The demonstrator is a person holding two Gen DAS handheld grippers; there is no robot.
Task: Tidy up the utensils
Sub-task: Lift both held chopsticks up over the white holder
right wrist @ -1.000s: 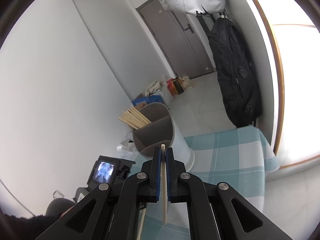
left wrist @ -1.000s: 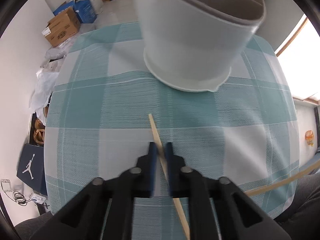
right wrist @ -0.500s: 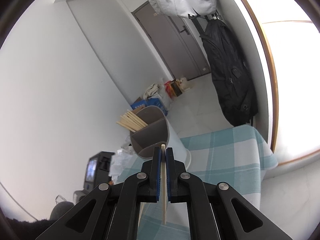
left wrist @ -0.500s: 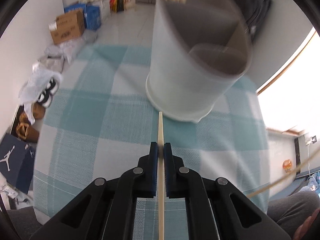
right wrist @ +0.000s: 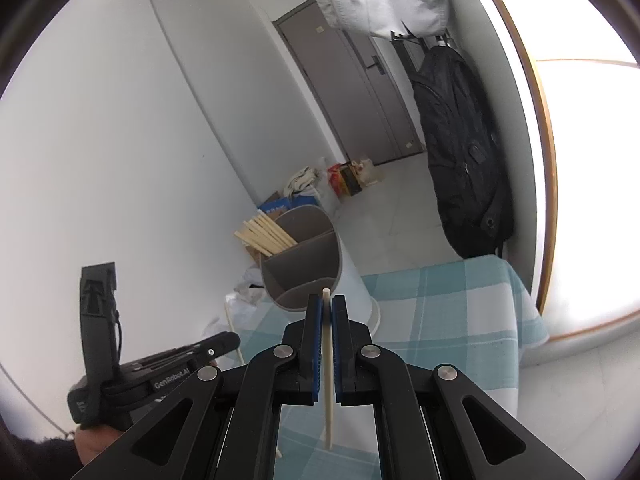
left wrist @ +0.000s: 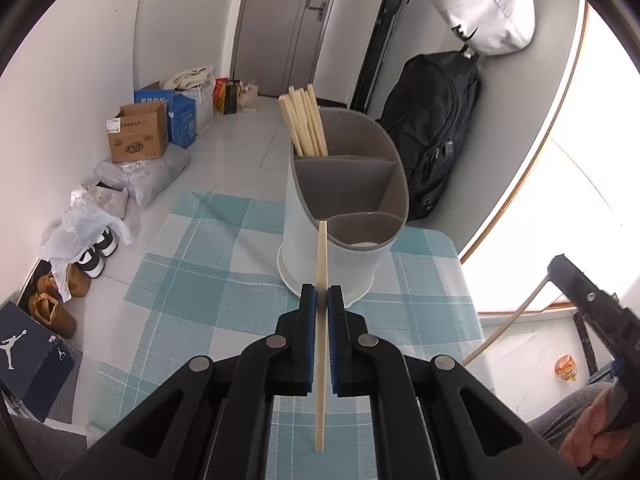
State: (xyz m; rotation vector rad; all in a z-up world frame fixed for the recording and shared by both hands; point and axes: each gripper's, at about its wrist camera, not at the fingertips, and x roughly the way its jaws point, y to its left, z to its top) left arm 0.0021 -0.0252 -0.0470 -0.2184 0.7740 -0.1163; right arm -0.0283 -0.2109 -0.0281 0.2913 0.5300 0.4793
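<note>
My left gripper (left wrist: 321, 294) is shut on a wooden chopstick (left wrist: 321, 360), held clear above the teal checked tablecloth (left wrist: 200, 280). The stick's tip points at the near edge of the white utensil holder (left wrist: 328, 256), which has grey compartments. Several chopsticks (left wrist: 304, 124) stand in its far compartment; the other two look empty. My right gripper (right wrist: 327, 300) is shut on a paler chopstick (right wrist: 329, 360), behind and to the right of the holder (right wrist: 352, 280). In the right wrist view, the left gripper (right wrist: 160, 368) sits low at the left.
A black backpack (left wrist: 436, 128) and a white bag (left wrist: 484, 4) hang on the wall behind the table. Cardboard boxes (left wrist: 138, 136), bags and shoes (left wrist: 94, 254) lie on the floor to the left. The table's right edge (right wrist: 520, 320) drops off near the window.
The left gripper lifted its chopstick off the cloth and tilted upward, so the holder's compartments and the room came into view. The right gripper with its chopstick hardly moved.
</note>
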